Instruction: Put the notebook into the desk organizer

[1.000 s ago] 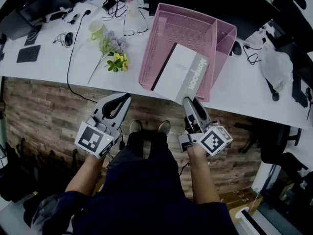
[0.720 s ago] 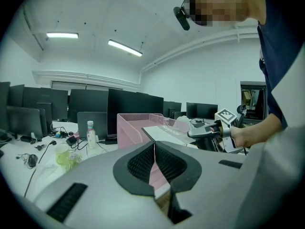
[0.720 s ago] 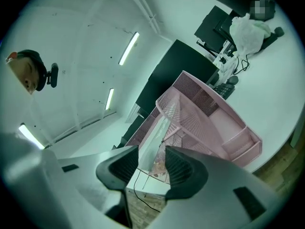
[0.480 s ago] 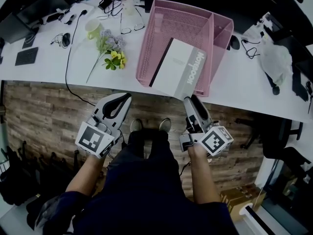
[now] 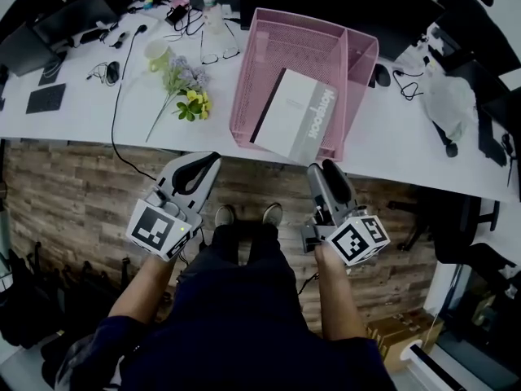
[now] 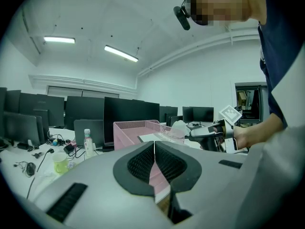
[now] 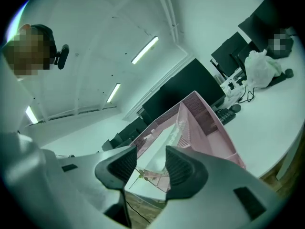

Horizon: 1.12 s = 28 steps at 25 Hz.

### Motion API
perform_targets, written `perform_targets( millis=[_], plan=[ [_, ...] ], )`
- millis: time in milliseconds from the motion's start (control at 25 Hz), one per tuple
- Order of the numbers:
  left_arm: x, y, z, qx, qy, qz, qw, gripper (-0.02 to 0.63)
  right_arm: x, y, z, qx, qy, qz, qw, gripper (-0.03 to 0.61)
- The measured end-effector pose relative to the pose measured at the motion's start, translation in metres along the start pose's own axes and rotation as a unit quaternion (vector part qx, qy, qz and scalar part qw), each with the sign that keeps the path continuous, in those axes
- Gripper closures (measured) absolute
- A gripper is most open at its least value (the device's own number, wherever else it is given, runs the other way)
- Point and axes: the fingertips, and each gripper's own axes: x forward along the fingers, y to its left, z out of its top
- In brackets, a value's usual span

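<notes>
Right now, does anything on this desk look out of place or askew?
Yes. The notebook is not lying flat in the pink organizer: it sits skewed in the larger compartment, its near end propped on the front wall and poking past it. A flower sprig also lies loose on the desk.

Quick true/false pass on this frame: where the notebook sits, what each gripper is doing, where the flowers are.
1. The notebook lies in the wider compartment of the pink desk organizer. True.
2. The right gripper is clamped on the notebook. False: its jaws stand apart with nothing between them, and it is held off the desk's near edge, clear of the notebook.
3. The left gripper has its jaws together and holds nothing. True.
4. The flowers lie inside the organizer. False: they lie on the white desk, to the organizer's left.
</notes>
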Motion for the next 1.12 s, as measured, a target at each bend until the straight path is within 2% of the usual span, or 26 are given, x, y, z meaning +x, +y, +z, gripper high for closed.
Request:
perform_targets(
  millis=[1120],
  plan=[
    [0.000, 0.020, 0.069, 0.029, -0.068, 0.012, 0.9972, 0.581, 0.013, 0.070, 0.073, -0.103, -0.041, 0.057, 0.992, 0.428]
  ],
)
